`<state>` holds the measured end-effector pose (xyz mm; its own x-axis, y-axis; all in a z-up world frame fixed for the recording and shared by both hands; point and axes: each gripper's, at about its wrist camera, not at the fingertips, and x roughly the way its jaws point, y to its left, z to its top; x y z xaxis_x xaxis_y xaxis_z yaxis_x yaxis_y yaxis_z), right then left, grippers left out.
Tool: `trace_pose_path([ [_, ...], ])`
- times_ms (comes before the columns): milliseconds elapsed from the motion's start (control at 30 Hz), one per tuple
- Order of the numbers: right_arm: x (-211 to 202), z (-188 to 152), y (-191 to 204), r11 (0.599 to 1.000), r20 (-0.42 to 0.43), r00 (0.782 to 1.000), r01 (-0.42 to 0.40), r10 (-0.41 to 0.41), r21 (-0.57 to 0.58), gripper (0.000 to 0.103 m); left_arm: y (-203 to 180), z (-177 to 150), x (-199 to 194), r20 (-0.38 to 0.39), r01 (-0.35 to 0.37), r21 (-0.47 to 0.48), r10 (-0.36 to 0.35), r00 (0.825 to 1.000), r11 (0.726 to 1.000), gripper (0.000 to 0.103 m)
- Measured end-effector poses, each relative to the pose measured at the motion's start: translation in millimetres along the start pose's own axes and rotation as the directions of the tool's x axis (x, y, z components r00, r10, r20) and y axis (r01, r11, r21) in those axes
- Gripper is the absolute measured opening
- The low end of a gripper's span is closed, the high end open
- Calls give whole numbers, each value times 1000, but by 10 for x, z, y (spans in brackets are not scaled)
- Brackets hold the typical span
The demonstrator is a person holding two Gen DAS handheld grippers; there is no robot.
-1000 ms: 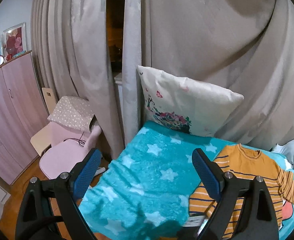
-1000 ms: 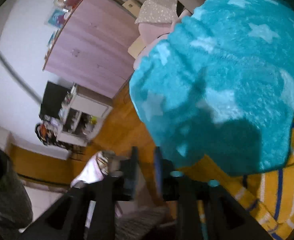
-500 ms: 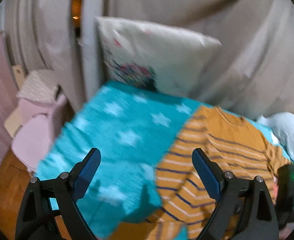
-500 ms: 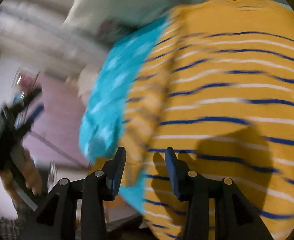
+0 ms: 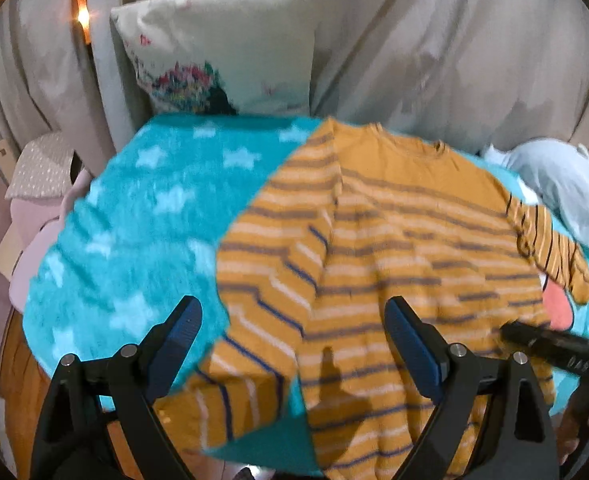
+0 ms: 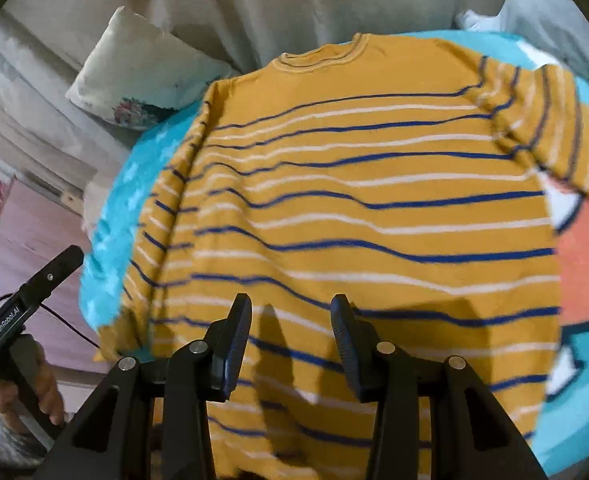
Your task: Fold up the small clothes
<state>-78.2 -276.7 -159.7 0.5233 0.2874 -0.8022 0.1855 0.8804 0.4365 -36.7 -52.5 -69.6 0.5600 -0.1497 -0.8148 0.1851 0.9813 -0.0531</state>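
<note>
A small orange sweater with blue and white stripes (image 5: 394,240) lies spread flat on a teal star blanket (image 5: 146,208), neck toward the curtain. It fills the right wrist view (image 6: 354,200). My left gripper (image 5: 294,328) is wide open and empty, above the sweater's left sleeve and lower hem. My right gripper (image 6: 290,320) is open and empty, above the middle of the lower hem. The right sleeve (image 6: 554,128) lies folded over the body's edge.
A white printed pillow (image 5: 222,48) leans on beige curtains (image 5: 454,40) at the bed's head. A pale blue cushion (image 5: 554,184) lies at the right. A pink chair (image 5: 42,208) and wooden floor are off the bed's left edge.
Both grippers have swung right from the bed's left edge to over the sweater. The right gripper has opened wider. The left stays wide open.
</note>
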Motion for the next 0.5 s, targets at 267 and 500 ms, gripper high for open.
trace_pose_path([
  [267,-411,-263,-829,987,34,991,129,-133,96,47,-196,-596,102,-86,-34,-47,30,996,998,92],
  [500,-375,-504,-1101,984,-40,987,156,-152,91,55,-316,-824,132,-100,-45,-89,36,994,995,92],
])
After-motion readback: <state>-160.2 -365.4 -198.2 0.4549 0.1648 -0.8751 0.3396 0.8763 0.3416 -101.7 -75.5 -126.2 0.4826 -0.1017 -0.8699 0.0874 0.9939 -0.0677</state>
